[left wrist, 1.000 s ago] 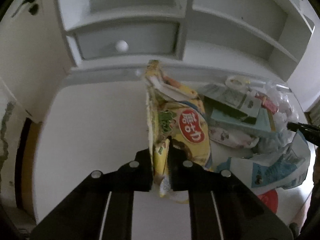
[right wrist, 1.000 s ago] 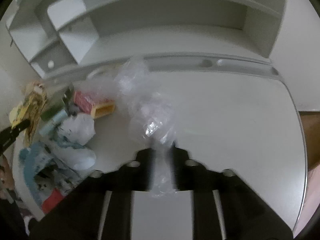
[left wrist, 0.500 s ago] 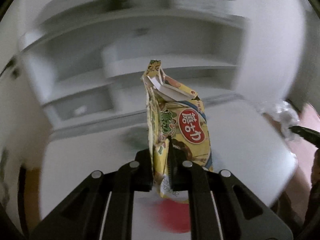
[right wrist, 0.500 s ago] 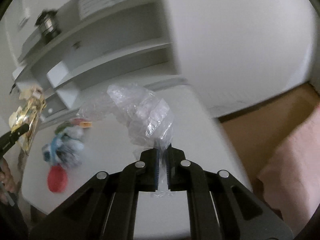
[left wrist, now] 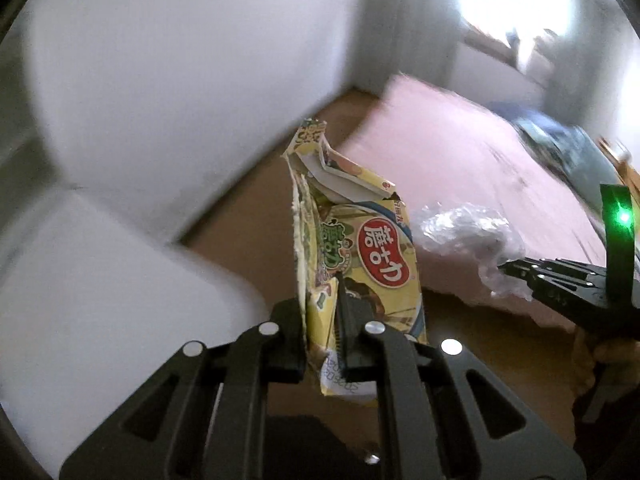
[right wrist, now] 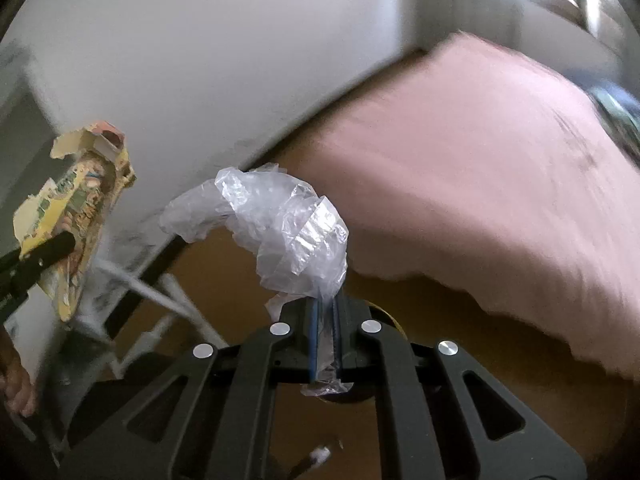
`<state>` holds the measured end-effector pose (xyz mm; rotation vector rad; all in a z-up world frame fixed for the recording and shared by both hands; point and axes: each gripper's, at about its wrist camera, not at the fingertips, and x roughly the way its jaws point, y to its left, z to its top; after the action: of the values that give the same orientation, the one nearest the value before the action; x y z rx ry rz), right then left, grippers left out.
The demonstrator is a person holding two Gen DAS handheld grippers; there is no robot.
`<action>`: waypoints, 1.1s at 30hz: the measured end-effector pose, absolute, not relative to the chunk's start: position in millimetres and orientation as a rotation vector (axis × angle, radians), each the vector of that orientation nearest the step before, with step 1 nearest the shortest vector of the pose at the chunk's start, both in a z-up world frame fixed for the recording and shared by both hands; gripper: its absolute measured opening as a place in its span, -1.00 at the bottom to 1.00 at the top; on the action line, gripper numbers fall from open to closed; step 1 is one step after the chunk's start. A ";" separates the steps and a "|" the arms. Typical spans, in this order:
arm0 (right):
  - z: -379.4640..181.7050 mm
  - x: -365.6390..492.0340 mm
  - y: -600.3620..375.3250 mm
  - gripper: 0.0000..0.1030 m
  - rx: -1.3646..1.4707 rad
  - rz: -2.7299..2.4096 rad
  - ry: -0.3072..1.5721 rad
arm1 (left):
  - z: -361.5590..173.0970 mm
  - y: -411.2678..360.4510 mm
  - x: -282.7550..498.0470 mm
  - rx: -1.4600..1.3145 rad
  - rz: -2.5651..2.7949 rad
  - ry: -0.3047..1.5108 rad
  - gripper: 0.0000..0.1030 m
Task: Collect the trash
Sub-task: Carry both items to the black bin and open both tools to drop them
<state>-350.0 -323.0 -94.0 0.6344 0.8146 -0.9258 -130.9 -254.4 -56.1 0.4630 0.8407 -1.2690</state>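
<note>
The left gripper (left wrist: 322, 312) is closed on a yellow snack wrapper (left wrist: 352, 248). Its fingers (left wrist: 288, 332) clamp the lower part of the wrapper, and the wrapper stands upright above them with its torn top edge uppermost. A red oval label with white characters is visible on the face of the wrapper. A short tail of the wrapper hangs below the fingers.

The right gripper (right wrist: 326, 332) is closed on a clear plastic bag (right wrist: 280, 228). The fingers (right wrist: 352, 344) pinch a narrow neck of the bag; the crumpled bulk rises above them and curls to the left. A small scrap of the plastic protrudes below the fingers.

Both items are held in the air, clear of any surface. In the left wrist view, the right gripper and the plastic bag appear at the right side, near the wrapper but apart from it. In the right wrist view, the left gripper and the wrapper appear at the left edge, with part of a hand (right wrist: 16, 384) below them.

Behind both items are a white wall (right wrist: 200, 60), a brown floor (left wrist: 480, 348) and a bed with a pink cover (right wrist: 480, 180). The cover edge hangs over the floor. White bars of a frame (right wrist: 152, 292) lie low on the left in the right wrist view; the object cannot be identified. Both views are blurred.
</note>
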 end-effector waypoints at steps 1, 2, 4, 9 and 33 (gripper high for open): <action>-102.3 -359.6 -326.2 -0.91 0.651 -0.946 0.828 | -70.3 -267.4 -137.3 0.483 -1.288 0.868 -0.78; -118.3 -374.3 -332.9 -0.91 0.689 -0.978 0.854 | -90.2 -284.3 -147.1 0.513 -1.307 0.907 -0.78; -141.8 -391.1 -339.7 -0.91 0.746 -1.008 0.893 | -124.2 -304.3 -149.6 0.561 -1.315 0.967 -0.78; -191.9 -402.8 -352.8 -0.91 0.851 -1.030 0.973 | -191.7 -344.2 -147.2 0.658 -1.290 1.075 -0.78; -238.8 -375.6 -387.1 -0.90 0.968 -0.900 1.014 | -241.0 -369.7 -171.8 0.786 -1.320 1.104 0.32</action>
<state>-375.6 -387.1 -238.8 0.9676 1.0137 -0.8996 -171.8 -369.7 -241.0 0.7862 1.1038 -1.3196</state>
